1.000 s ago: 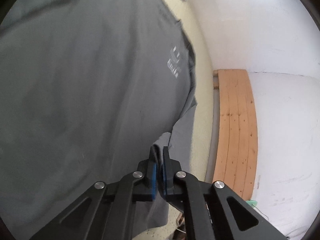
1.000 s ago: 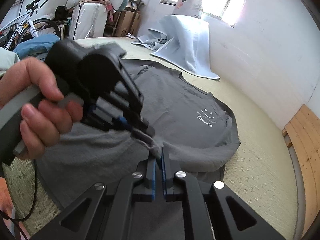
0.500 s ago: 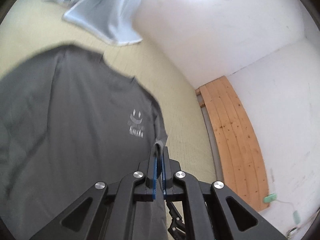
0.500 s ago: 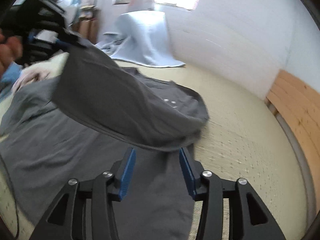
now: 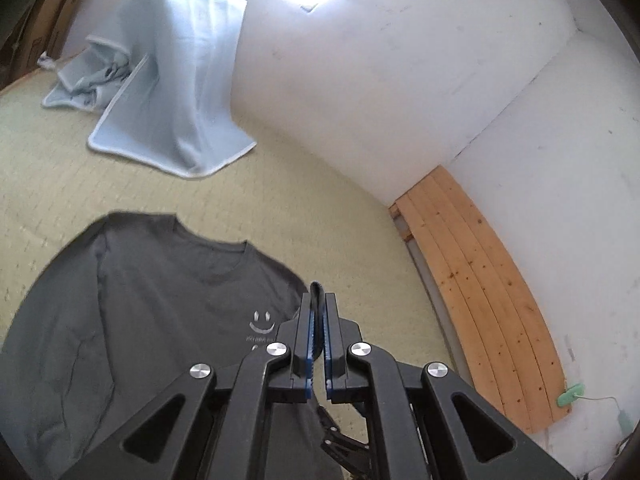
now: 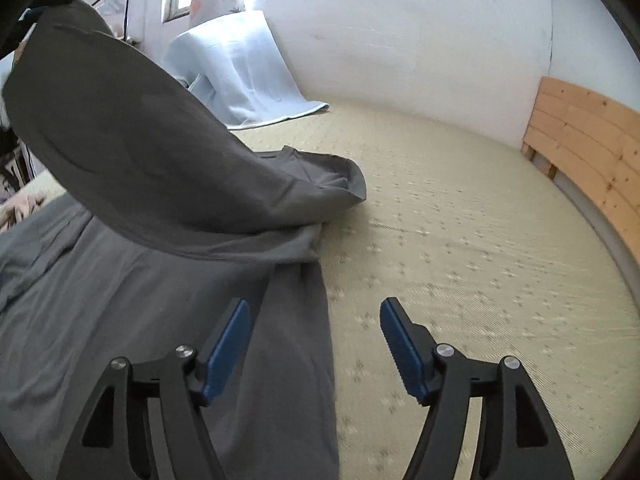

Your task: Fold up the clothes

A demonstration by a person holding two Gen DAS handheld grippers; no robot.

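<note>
One dark grey long-sleeved shirt (image 5: 152, 320) spreads over the pale woven mat (image 5: 280, 216), left part flat. The left gripper (image 5: 319, 304) is pinched tight on a raised fold of the shirt's edge. Right of the hem, open mat runs to the wooden slat frame (image 6: 592, 144). The right gripper (image 6: 316, 324) hovers spread wide, holding nothing.

Open mat (image 6: 460, 240): bare across centre and right of the right wrist frame.
Obstacles: lifted grey shirt (image 6: 140, 152) fills upper left; blue blanket (image 6: 240, 76) behind; wooden boards (image 6: 592, 144) at right edge.
</note>
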